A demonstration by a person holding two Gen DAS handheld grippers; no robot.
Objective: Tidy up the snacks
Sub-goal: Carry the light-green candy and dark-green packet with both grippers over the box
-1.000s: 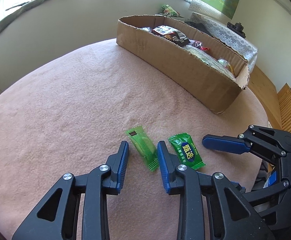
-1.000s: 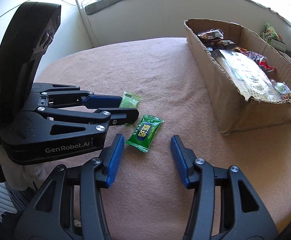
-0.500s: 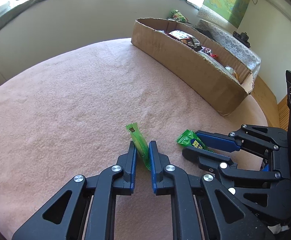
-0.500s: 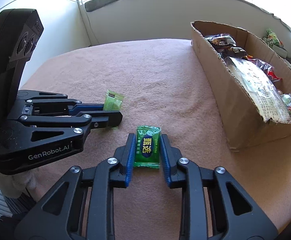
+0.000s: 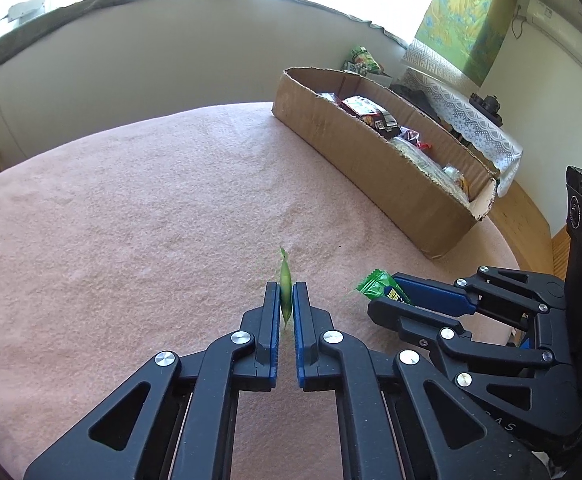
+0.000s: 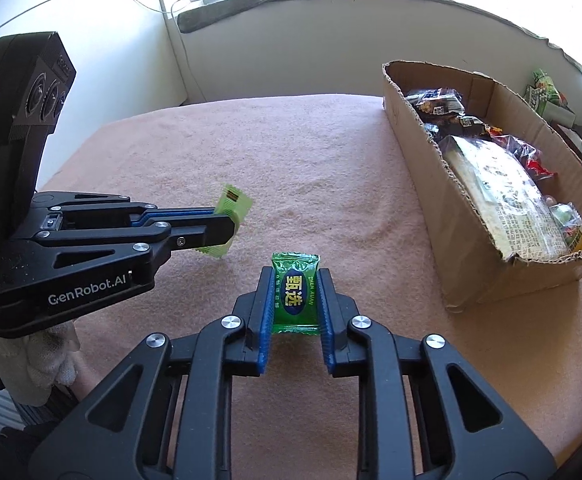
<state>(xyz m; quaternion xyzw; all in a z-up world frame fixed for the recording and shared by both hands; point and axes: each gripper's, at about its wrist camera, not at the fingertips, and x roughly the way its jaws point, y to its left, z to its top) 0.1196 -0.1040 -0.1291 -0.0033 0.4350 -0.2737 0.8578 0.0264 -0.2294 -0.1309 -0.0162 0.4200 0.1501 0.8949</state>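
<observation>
A cardboard box (image 6: pixel 491 216) on the pink bench (image 6: pixel 291 168) holds assorted snack packets (image 6: pixel 503 184). The left claw (image 5: pixel 286 300) pinches a light-green wafer packet (image 5: pixel 285 280); the right claw (image 6: pixel 295 292), just closed, grips a dark-green candy (image 6: pixel 295 294).

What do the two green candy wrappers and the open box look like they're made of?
Pale green wrapper: thin translucent plastic film, crimped ends. Dark green wrapper: glossy printed plastic, probably foil-backed; it glints. Box: plain brown corrugated cardboard, matte, ragged torn rim.
</observation>
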